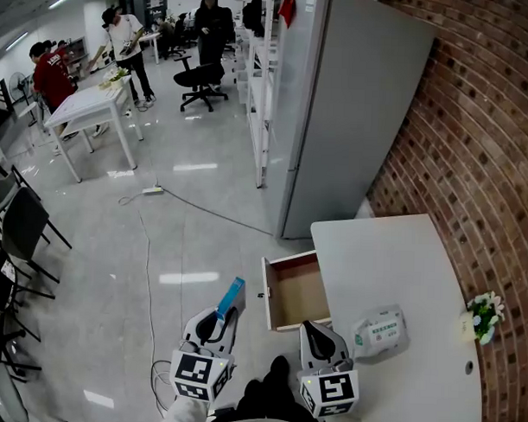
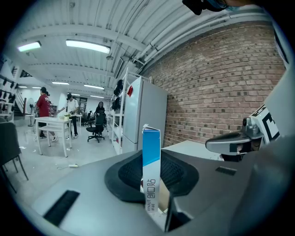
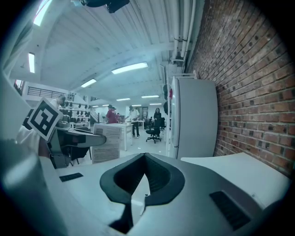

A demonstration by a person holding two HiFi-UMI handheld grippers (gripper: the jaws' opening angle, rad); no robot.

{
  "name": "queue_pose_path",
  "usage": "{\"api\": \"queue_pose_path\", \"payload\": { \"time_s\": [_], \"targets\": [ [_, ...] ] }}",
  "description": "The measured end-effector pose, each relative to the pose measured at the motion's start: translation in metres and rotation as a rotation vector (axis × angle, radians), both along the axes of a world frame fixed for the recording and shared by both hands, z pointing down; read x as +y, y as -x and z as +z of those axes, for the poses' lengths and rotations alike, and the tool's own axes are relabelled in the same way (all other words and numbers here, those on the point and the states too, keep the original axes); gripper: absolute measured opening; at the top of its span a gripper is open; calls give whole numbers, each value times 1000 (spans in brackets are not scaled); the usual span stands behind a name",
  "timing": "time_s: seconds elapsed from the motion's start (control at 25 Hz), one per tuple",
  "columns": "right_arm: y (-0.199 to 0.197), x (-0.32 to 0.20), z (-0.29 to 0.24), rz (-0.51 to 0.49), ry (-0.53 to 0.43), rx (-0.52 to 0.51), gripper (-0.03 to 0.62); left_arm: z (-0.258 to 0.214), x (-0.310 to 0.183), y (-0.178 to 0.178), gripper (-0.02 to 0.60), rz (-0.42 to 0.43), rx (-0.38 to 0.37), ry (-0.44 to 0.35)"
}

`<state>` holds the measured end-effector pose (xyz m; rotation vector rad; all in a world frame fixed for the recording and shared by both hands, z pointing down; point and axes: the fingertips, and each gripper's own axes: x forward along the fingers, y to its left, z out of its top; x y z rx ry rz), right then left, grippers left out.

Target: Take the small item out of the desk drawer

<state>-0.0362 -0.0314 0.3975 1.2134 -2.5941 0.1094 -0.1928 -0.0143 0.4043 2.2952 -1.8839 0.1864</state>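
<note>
Our left tongs (image 1: 228,315) are pinching the small blue-and-white cardboard box (image 1: 233,293), clear of the open wood-lined drawer (image 1: 297,295) of the white desk (image 1: 392,262) and out over the floor. Right tongs (image 1: 317,335) are pressed together, empty. We'd hold a steady squeeze, box upright, and go slow toward the desk.

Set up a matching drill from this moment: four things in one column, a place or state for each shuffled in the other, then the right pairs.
Things
1. small blue and white cardboard box
2. wooden desk drawer
3. white plastic-wrapped packet
4. small white-flowered plant

Places or states
A. pulled open, nothing visible inside
B. at the desk's edge by the brick wall
C. clamped in the left gripper
D. lying on the white desk top

Pairs: 1-C, 2-A, 3-D, 4-B
</note>
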Motion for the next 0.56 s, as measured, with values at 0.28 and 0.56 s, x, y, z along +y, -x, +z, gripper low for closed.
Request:
{"api": "queue_pose_path", "payload": {
  "time_s": [0.28, 0.56],
  "targets": [
    [-2, 3, -3, 2, -13, 4, 26, -3, 1, 0, 83, -10, 8, -2],
    [0, 7, -2, -2, -5, -5, 26, 0, 5, -1, 83, 1, -4, 7]
  ]
}}
